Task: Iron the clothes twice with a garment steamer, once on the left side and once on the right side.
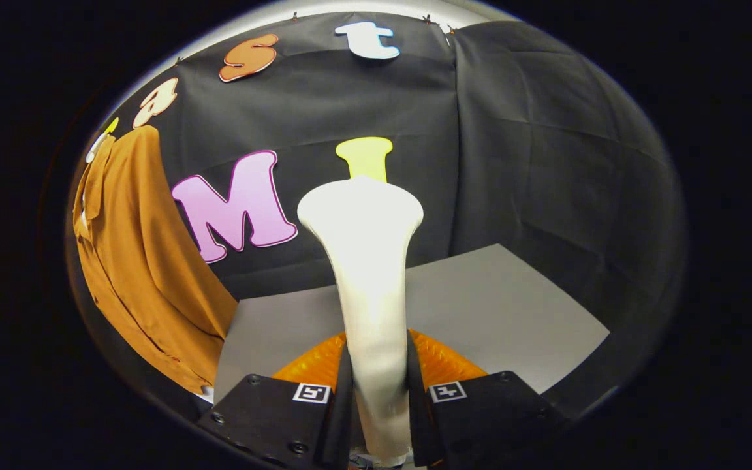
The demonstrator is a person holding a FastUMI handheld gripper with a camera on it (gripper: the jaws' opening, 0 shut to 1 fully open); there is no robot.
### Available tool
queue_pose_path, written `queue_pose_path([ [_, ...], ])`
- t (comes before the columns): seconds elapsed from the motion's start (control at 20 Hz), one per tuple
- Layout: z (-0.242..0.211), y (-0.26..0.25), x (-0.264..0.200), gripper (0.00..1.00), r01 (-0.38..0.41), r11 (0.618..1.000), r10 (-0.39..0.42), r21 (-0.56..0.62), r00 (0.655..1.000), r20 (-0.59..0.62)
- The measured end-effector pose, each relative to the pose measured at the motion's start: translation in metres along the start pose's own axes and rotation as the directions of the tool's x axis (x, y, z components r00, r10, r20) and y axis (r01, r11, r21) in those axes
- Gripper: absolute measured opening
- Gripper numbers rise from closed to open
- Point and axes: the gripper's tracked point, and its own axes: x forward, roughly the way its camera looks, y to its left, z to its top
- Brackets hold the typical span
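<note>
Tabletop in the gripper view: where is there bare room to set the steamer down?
The grey tabletop is bare to the right of the steamer, out to its far corner by the black cloth wall. A narrower bare strip lies between steamer and hanging brown shirt; that side is crowded. The gripper is shut on the steamer.

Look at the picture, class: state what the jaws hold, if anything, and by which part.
The gripper holds the white garment steamer by its narrow handle; the wide head rises beyond the jaws.
</note>
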Motion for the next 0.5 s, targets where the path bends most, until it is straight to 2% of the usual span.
queue_pose_path([
  [0.25, 0.015, 0.021, -0.054, 0.4, 0.001, 1.0, 0.001, -0.021, 0.996, 0.088],
  [0.5, 0.027, 0.067, -0.106, 0.4, -0.008, 0.999, 0.014, -0.035, 0.985, 0.174],
])
